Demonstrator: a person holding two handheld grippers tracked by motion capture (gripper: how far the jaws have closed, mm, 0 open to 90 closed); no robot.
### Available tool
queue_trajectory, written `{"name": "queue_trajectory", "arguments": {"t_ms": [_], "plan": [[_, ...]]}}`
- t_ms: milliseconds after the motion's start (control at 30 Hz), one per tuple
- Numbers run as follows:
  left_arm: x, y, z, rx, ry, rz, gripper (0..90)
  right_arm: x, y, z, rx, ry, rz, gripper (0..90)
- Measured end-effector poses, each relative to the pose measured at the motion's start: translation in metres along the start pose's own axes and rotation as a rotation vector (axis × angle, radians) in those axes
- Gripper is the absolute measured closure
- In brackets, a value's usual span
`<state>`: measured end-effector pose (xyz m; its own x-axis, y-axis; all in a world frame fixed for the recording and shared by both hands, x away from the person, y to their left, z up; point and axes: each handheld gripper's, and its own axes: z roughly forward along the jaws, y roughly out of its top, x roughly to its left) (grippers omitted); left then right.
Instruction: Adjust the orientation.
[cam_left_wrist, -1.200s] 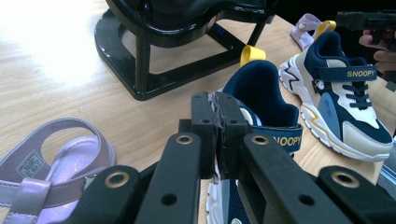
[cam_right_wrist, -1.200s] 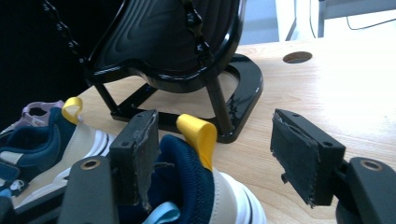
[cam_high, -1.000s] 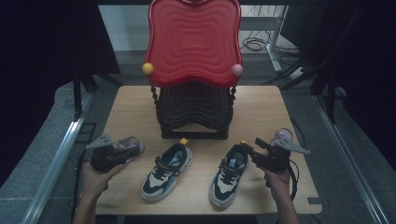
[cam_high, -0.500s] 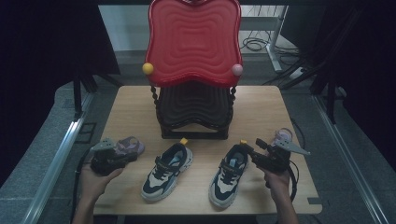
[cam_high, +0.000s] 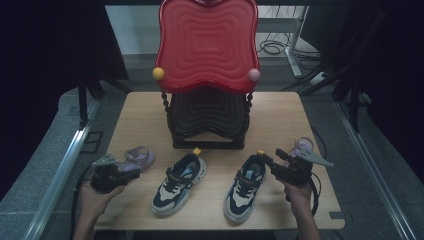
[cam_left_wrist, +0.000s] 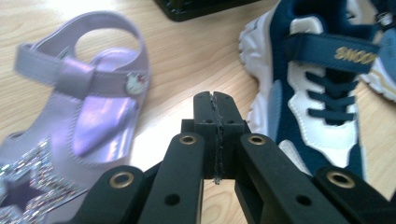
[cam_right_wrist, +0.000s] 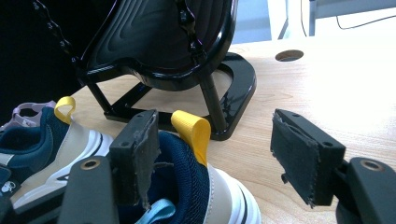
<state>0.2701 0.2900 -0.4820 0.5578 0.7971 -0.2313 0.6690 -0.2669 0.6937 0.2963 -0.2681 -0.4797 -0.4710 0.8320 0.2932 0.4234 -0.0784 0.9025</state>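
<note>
Right tool (cam_right_wrist: 219, 163) straddles navy-and-cream sneaker (cam_right_wrist: 187, 186), yellow heel loop (cam_right_wrist: 192, 132) upright.

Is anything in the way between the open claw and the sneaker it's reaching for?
No, nothing visible blocks it. The right claw is open right at the heel of the right sneaker: one finger sits against the heel collar beside the yellow pull loop, and the other stands apart over bare table.
</note>
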Motion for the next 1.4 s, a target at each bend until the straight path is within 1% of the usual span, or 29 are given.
{"name": "queue_trajectory", "arguments": {"t_ms": [67,233,300,367,433,533,633,700,767,800,867,967,1133,1200,1400], "plan": [[0.002,-0.002,0.001,0.026,0.013,0.001,90.0,0.0,0.0,0.0,0.002,-0.001,-0.001,33.3],[0.004,-0.009,0.009,0.091,-0.01,0.004,90.0,0.0,-0.001,0.0,0.003,-0.001,-0.006,33.1],[0.005,-0.012,0.011,0.106,-0.013,0.004,90.0,0.0,-0.001,0.001,0.005,-0.001,-0.006,33.1],[0.008,-0.016,0.013,0.111,-0.011,-0.004,90.0,0.0,-0.002,0.001,0.008,-0.001,-0.006,33.1],[0.011,-0.02,0.013,0.114,-0.001,-0.016,90.0,0.0,-0.002,0.002,0.011,0.001,-0.007,33.0],[0.017,-0.025,0.013,0.116,0.03,-0.029,90.0,0.0,-0.002,0.002,0.016,0.001,-0.011,32.8],[0.019,-0.026,0.01,0.118,0.059,-0.038,90.0,0.0,-0.002,0.003,0.019,-0.002,-0.015,32.8],[0.02,-0.026,0.009,0.12,0.067,-0.035,90.0,0.0,-0.002,0.003,0.017,-0.004,-0.013,32.8],[0.021,-0.027,0.008,0.128,0.08,-0.04,90.0,-0.001,-0.002,0.003,0.015,-0.007,-0.012,32.8],[0.021,-0.027,0.009,0.136,0.092,-0.039,90.0,-0.001,-0.003,0.003,0.015,-0.008,-0.012,32.7],[0.021,-0.028,0.01,0.145,0.102,-0.036,90.0,-0.001,-0.003,0.003,0.018,-0.009,-0.017,32.6],[0.022,-0.028,0.012,0.154,0.104,-0.04,90.0,0.001,-0.002,0.003,0.021,-0.01,-0.027,32.4],[0.025,-0.03,0.016,0.174,0.129,-0.054,90.0,0.001,-0.002,0.004,0.023,-0.013,-0.029,32.3],[0.025,-0.03,0.016,0.172,0.125,-0.059,90.0,0.001,-0.002,0.003,0.024,-0.016,-0.028,32.3],[0.027,-0.031,0.015,0.162,0.133,-0.067,90.0,0.0,-0.002,0.004,0.025,-0.019,-0.026,32.3]]}}
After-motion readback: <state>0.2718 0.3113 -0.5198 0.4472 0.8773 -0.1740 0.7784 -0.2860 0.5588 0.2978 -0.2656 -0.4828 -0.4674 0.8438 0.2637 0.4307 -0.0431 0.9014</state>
